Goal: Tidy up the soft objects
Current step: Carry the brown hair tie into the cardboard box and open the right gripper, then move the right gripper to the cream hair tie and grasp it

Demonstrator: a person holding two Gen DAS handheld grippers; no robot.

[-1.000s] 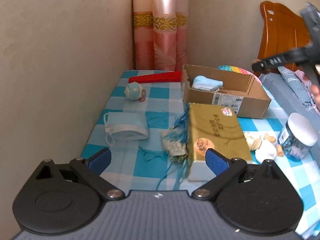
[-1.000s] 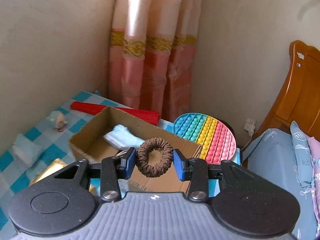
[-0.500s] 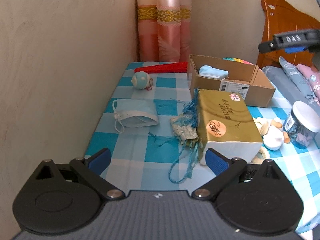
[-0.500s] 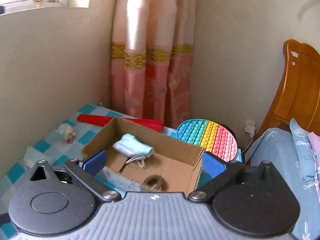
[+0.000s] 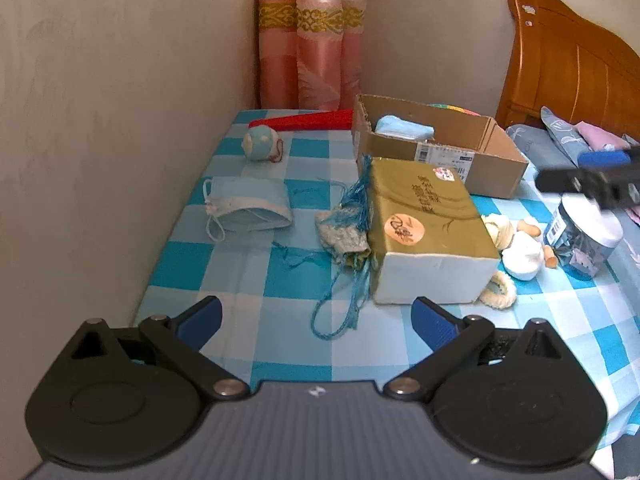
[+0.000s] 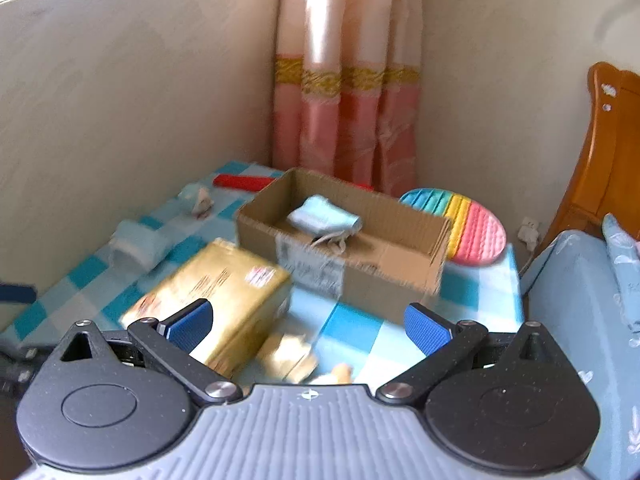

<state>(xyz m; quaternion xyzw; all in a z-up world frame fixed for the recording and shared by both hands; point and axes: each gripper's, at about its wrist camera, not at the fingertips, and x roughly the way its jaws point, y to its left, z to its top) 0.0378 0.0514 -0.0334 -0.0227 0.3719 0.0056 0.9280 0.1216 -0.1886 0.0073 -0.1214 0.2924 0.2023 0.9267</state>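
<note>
An open cardboard box point(image 5: 440, 152) point(image 6: 344, 240) stands at the back of the checked table and holds a folded light-blue cloth point(image 5: 404, 128) point(image 6: 324, 216). On the table lie a blue face mask point(image 5: 248, 208), a small round blue plush point(image 5: 260, 146), a tasselled pouch point(image 5: 344, 232), a white plush toy point(image 5: 520, 252) and a cream hair tie point(image 5: 498, 290). My left gripper point(image 5: 316, 316) is open and empty above the table's near edge. My right gripper point(image 6: 308, 324) is open and empty, in front of the box; it also shows in the left wrist view point(image 5: 592, 176).
A gold gift box point(image 5: 424, 228) point(image 6: 216, 292) lies in the middle of the table. A red folded fan point(image 5: 304, 122) lies by the curtain. A lidded jar point(image 5: 584, 240) stands at the right. A rainbow pop mat point(image 6: 460, 224) lies behind the box. A bed with wooden headboard point(image 5: 568, 64) is right.
My right gripper opened and dropped the brown hair tie into the cardboard box, then drew back and down. My left gripper pulled back slightly from the table.
</note>
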